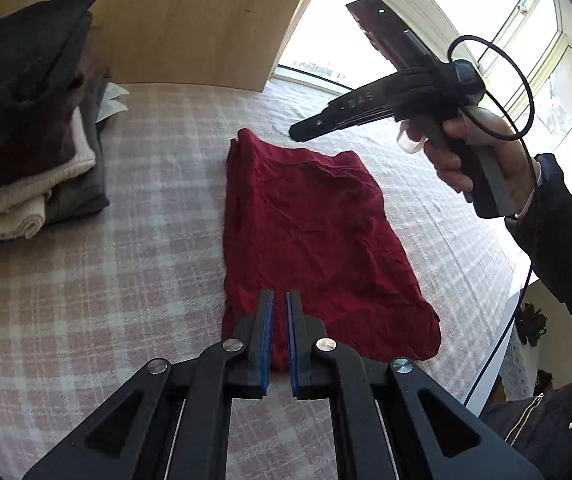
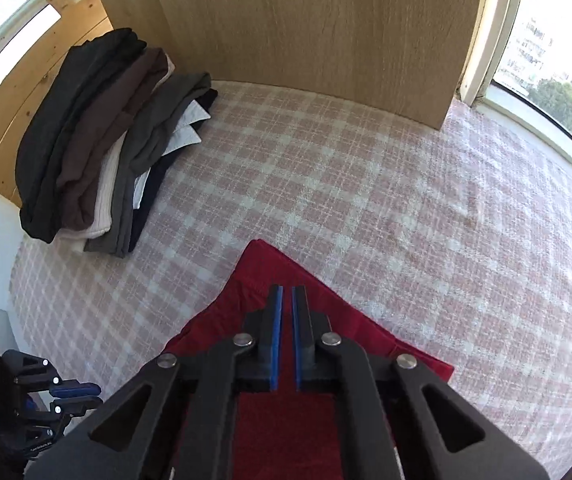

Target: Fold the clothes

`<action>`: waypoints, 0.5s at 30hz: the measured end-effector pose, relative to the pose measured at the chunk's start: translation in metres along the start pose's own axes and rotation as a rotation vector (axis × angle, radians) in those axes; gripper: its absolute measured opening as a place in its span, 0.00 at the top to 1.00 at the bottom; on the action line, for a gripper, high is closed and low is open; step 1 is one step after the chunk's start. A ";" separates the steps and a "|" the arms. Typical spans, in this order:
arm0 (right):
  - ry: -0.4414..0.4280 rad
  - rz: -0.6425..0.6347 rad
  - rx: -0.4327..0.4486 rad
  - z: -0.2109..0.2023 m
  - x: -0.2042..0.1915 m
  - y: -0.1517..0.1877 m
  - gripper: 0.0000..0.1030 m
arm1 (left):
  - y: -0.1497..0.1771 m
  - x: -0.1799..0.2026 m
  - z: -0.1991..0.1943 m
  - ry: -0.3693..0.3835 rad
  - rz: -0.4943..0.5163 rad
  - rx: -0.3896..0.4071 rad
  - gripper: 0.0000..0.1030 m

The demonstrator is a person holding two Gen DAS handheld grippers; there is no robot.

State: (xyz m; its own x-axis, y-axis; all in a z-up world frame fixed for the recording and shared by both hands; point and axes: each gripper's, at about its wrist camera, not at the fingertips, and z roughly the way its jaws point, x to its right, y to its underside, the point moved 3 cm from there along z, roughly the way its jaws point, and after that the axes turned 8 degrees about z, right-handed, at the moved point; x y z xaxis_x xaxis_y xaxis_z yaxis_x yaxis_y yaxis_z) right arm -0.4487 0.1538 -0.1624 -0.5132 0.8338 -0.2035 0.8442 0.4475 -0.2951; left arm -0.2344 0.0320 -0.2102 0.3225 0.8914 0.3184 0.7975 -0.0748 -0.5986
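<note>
**Both grippers closed and empty over folded red garment**

Nearest the left wrist camera, the left gripper is being held above the near edge of a red garment, its blue-padded fingers drawn almost together with only a narrow slit showing between them. Nothing is being gripped; the cloth is seen lying flat beneath the tips, and whether the tips are touching it cannot be told.

The red garment is lying folded into a rough rectangle, creased, on a pink-and-white checked cover. It is being kept well apart from a stack of folded clothes at the far left, which is resting against a light wooden panel.

The right gripper is being carried in a person's hand above the far right corner of the garment, its jaws likewise brought together and holding nothing. A dark sleeve and a black cable are showing behind it.

From the right wrist camera, the right gripper is being pointed steeply down over a corner of the red garment, pads nearly meeting, empty. The stack of folded clothes is showing dark, brown, cream and grey layers. The left gripper is appearing at the lower left edge. Windows are admitting bright daylight.
</note>
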 end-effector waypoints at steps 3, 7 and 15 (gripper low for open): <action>-0.002 -0.038 -0.065 0.038 -0.013 0.007 0.95 | -0.016 0.007 0.036 -0.005 0.073 -0.054 0.95; -0.014 -0.040 -0.071 0.067 -0.021 0.003 0.96 | -0.013 -0.014 0.063 -0.060 0.062 -0.148 0.96; -0.085 0.214 0.097 -0.017 0.065 0.039 0.95 | -0.064 -0.021 0.033 -0.026 0.104 -0.090 0.98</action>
State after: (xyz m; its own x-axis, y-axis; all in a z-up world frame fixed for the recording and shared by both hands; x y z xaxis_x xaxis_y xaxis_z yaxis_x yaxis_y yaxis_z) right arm -0.4461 0.2311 -0.1709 -0.3391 0.8740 -0.3479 0.9184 0.2274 -0.3239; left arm -0.3087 0.0331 -0.2032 0.3931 0.8882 0.2380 0.8033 -0.2058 -0.5588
